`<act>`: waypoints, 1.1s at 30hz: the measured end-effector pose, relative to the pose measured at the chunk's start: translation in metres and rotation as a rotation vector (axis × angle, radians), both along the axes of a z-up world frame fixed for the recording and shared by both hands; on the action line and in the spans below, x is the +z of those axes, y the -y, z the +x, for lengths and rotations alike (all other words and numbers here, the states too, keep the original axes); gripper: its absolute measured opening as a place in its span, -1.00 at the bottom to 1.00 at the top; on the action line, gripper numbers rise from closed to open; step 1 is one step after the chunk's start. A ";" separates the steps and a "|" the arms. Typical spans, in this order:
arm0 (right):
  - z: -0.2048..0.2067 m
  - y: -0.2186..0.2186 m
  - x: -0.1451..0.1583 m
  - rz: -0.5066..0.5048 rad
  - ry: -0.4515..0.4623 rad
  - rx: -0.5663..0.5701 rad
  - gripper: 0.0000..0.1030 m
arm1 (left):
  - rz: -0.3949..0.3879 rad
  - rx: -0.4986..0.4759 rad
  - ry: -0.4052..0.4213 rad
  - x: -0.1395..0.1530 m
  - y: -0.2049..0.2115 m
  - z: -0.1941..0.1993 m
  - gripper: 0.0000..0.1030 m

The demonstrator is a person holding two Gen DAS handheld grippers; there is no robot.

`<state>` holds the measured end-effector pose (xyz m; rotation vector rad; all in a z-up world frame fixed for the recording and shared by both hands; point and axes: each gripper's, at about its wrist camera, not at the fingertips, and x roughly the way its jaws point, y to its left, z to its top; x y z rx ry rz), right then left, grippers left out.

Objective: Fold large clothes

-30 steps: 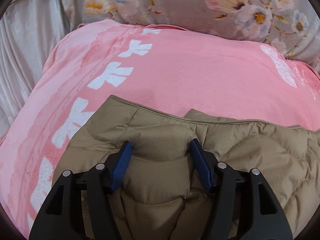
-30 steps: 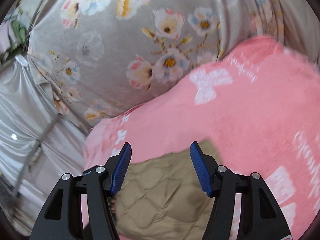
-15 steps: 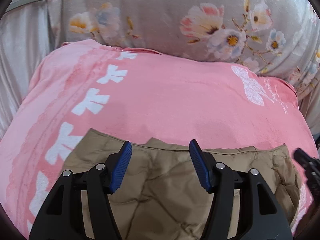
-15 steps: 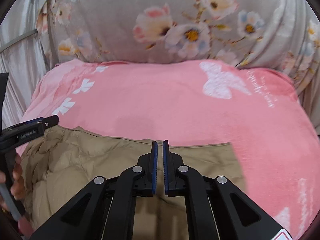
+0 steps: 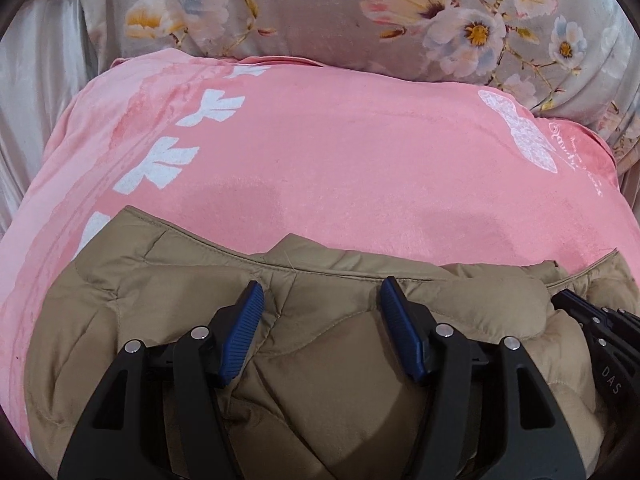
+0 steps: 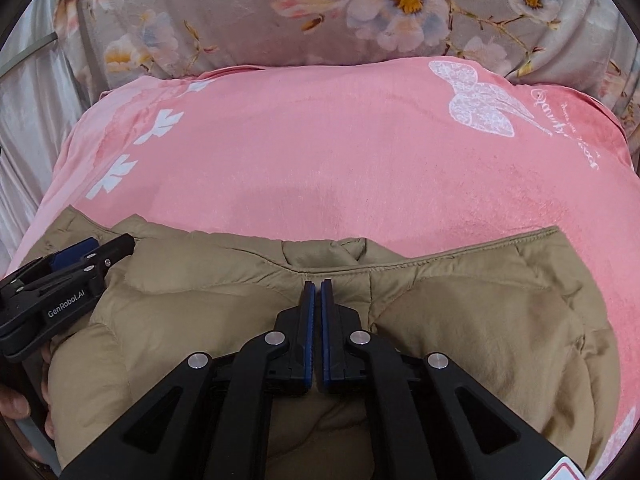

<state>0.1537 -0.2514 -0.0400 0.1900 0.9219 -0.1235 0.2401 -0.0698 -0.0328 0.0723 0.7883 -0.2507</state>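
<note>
A tan quilted puffer jacket [image 5: 344,344] lies bunched on a pink blanket [image 5: 340,152] on a bed; it also shows in the right wrist view [image 6: 480,320]. My left gripper [image 5: 322,292] is open, its blue pads pressed down on the jacket's padding near the hem edge. My right gripper [image 6: 316,284] is shut, its tips at the jacket's stitched edge; whether fabric is pinched between them I cannot tell. The left gripper also shows at the left of the right wrist view [image 6: 80,260], and the right gripper's body at the right edge of the left wrist view [image 5: 600,332].
The pink blanket [image 6: 320,152] with white bow prints covers the bed beyond the jacket. A grey floral cover [image 5: 360,12] rises behind it. Pale satin fabric [image 5: 36,80] hangs at the left. A hand [image 6: 16,404] holds the left gripper.
Both grippers have come down closer onto the jacket, which now bulges up around them. The right gripper shut about half a second ago and stays shut; the left stays open.
</note>
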 end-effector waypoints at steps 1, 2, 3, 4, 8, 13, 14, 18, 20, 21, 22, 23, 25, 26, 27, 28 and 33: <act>0.000 -0.002 -0.002 -0.006 0.001 0.001 -1.00 | 0.004 0.001 0.004 -0.001 0.001 0.000 0.16; 0.000 -0.003 -0.003 -0.009 0.001 0.002 -1.00 | 0.004 0.001 0.005 -0.002 0.001 0.000 0.16; 0.001 -0.003 -0.004 -0.012 0.001 0.001 -1.00 | 0.005 0.002 0.005 -0.004 0.001 0.000 0.16; 0.001 -0.003 -0.006 -0.013 0.003 0.000 -1.00 | 0.006 0.003 0.006 -0.005 0.002 0.001 0.16; 0.001 -0.002 -0.008 -0.011 0.005 0.001 -1.00 | 0.010 0.007 0.009 -0.008 0.002 0.003 0.16; 0.004 -0.002 -0.012 -0.007 0.009 -0.004 -1.00 | 0.022 0.010 0.013 -0.012 0.005 0.005 0.17; 0.004 -0.002 -0.012 -0.007 0.009 -0.004 -1.00 | 0.024 0.011 0.013 -0.013 0.005 0.005 0.17; 0.004 -0.002 -0.013 -0.006 0.010 -0.004 -1.00 | 0.031 0.013 0.014 -0.015 0.007 0.006 0.18; 0.005 -0.002 -0.013 -0.006 0.010 -0.006 -1.00 | 0.034 0.015 0.013 -0.016 0.008 0.007 0.18; 0.005 -0.002 -0.013 -0.006 0.011 -0.004 -1.00 | 0.033 0.015 0.012 -0.016 0.008 0.007 0.18; 0.004 -0.001 -0.013 -0.002 0.012 -0.003 -1.00 | 0.030 0.015 0.011 -0.015 0.007 0.007 0.18; 0.005 0.001 -0.013 0.011 0.014 -0.002 -1.00 | 0.022 0.013 0.010 -0.015 0.007 0.008 0.18; 0.003 0.007 -0.006 0.049 0.011 -0.021 -0.95 | -0.028 0.004 -0.008 -0.010 -0.002 0.007 0.18; -0.001 0.008 0.002 0.066 0.015 -0.032 -0.83 | -0.059 0.001 -0.025 -0.005 -0.009 0.005 0.18; -0.008 0.006 0.013 0.087 0.037 -0.028 -0.66 | -0.088 0.002 -0.044 0.000 -0.018 0.002 0.18; -0.015 0.001 0.027 0.099 0.069 -0.014 -0.60 | -0.121 0.017 -0.057 0.010 -0.032 -0.003 0.18; -0.008 -0.044 0.040 0.128 0.027 0.129 -0.16 | -0.127 0.083 -0.084 0.023 -0.069 -0.011 0.21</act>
